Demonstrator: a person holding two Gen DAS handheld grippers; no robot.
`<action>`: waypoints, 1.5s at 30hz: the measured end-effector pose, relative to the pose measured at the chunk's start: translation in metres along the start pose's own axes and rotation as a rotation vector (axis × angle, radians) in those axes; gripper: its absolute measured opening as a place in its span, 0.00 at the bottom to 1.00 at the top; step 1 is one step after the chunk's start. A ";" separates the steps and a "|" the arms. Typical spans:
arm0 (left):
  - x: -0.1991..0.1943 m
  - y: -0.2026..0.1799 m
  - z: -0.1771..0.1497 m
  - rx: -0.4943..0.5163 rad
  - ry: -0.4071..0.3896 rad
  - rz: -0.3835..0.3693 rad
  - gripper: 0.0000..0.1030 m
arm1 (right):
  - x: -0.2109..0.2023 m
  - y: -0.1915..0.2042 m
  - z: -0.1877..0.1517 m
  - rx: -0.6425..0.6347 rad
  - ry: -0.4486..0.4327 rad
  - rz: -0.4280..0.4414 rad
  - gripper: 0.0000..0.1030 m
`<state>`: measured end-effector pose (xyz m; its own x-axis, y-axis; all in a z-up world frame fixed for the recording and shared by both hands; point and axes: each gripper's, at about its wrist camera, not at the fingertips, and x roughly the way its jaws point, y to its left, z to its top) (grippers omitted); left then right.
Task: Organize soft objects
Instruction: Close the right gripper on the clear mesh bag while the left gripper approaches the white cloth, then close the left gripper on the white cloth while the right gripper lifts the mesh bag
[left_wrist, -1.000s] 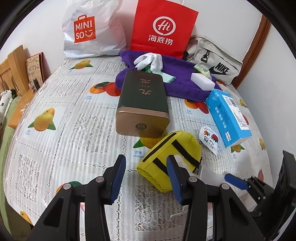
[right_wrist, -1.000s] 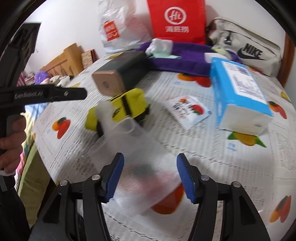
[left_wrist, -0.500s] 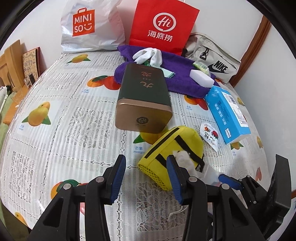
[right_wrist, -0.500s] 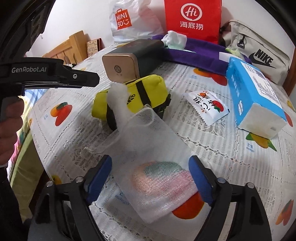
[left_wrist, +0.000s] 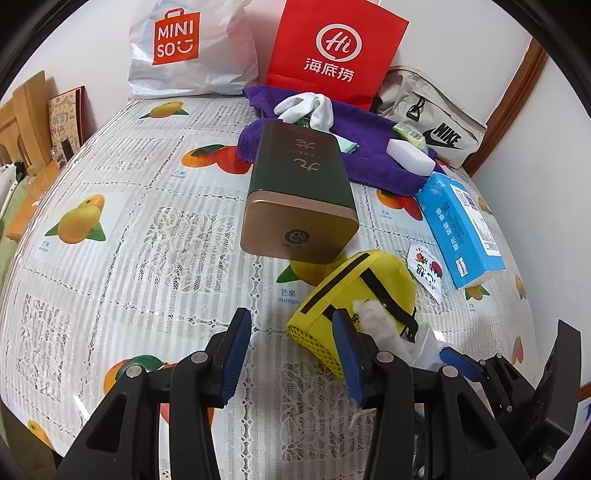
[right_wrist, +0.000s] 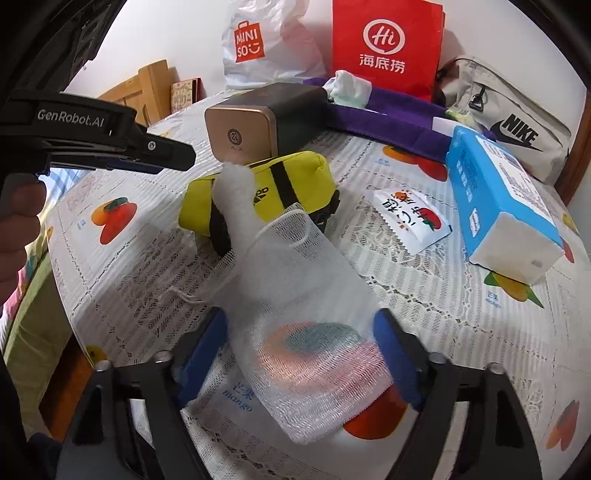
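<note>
White mesh is the material to watch: a white net pouch with a round pink and green sponge inside (right_wrist: 306, 328) lies on the fruit-printed lace tablecloth (right_wrist: 461, 295), between the blue fingers of the right gripper (right_wrist: 299, 354). Its jaws are closing around the pouch, but I cannot see that the pads already press it — the left finger seems a little apart from the net. The tied top of the pouch leans on the yellow fabric pouch with black straps (right_wrist: 266, 184), which sits just in front of the dark green tin box with a gold lid (right_wrist: 258, 118).

The left gripper (left_wrist: 291, 354) hovers half open over the cloth and holds nothing; the yellow pouch is just beside its right finger.

To do this step well, I think the right hand should close at the round sponge, not at the loose net only, so that the mesh does not slip out. It should also lift straight, so that the drawstring does not pull the yellow pouch.
</note>
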<state>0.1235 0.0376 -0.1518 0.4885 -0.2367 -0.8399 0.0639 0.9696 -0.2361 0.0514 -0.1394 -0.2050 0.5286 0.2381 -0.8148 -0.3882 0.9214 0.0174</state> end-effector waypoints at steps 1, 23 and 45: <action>0.000 0.000 0.000 0.000 -0.001 -0.001 0.42 | -0.001 -0.001 0.000 0.002 -0.002 -0.003 0.62; 0.003 -0.053 -0.010 0.145 -0.003 -0.040 0.42 | -0.023 -0.022 -0.022 0.003 -0.019 -0.013 0.08; 0.035 -0.073 -0.012 0.236 0.033 0.045 0.23 | -0.027 -0.075 -0.029 0.136 -0.041 -0.058 0.08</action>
<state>0.1258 -0.0423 -0.1700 0.4669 -0.1910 -0.8635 0.2462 0.9659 -0.0806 0.0443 -0.2239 -0.2010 0.5788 0.1931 -0.7923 -0.2516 0.9665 0.0518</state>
